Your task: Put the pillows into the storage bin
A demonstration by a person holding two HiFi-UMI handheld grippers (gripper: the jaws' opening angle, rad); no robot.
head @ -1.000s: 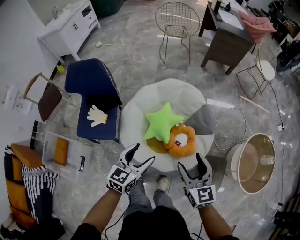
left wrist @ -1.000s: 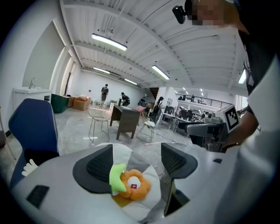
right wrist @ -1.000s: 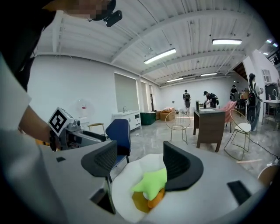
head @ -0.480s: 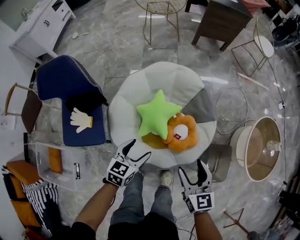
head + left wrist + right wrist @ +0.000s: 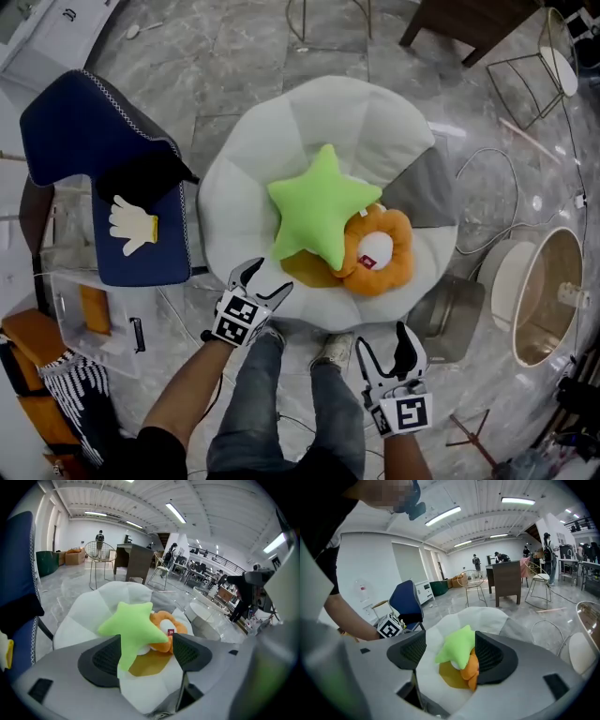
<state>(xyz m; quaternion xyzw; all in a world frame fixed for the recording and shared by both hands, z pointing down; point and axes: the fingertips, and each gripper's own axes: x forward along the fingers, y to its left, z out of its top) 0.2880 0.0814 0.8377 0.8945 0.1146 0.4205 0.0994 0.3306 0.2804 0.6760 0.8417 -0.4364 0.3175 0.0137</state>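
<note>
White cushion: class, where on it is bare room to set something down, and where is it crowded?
Free: the far petals of the white cushion, beyond the green star pillow, and the petal beside the blue chair. Crowded: the middle, where the star overlaps the orange flower pillow.

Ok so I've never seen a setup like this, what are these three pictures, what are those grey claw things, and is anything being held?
No robot: a person carries a hand-held gripper in each hand. The top-down picture comes from a camera on the person's head; the other two come from cameras riding on each hand-held gripper, looking along its jaws. The left hand-held gripper and right hand-held gripper are both open and empty. Ahead, on a white round cushion, lie a green star pillow and an orange pillow, the star overlapping it. A clear bin sits on the floor at the person's left.
</note>
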